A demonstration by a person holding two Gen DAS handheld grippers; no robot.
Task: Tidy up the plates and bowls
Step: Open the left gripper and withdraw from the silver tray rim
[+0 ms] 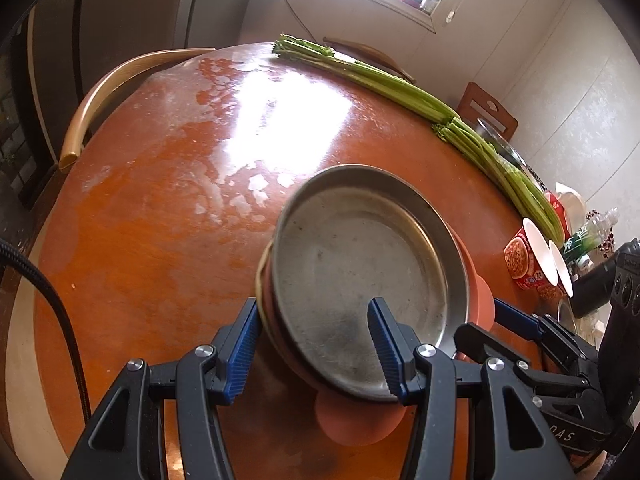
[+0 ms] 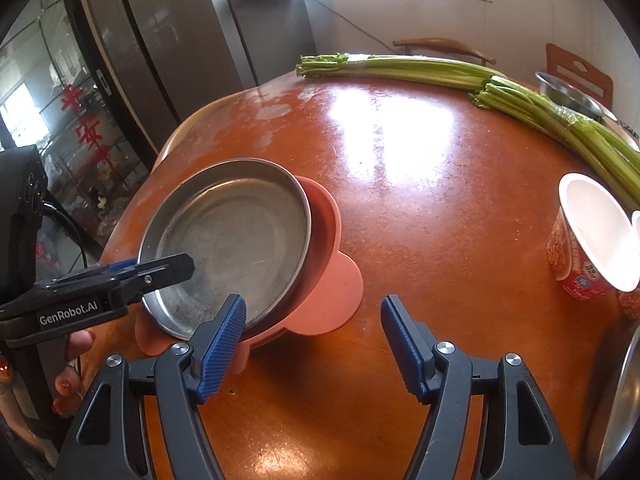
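Glossy orange table; your left gripper jaws apart astride steel plate rim atop pink bowl; right gripper spread, empty; steel stiff, slick; pinch rim.

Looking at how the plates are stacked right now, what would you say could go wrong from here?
1. The metal plate sits tilted and off-centre on the pink plate, so it may slide off.
2. The left gripper straddles the stack's near rim with open jaws; closing unevenly could tip it.
3. The stack lies near the table edge, so a nudge might push it over.
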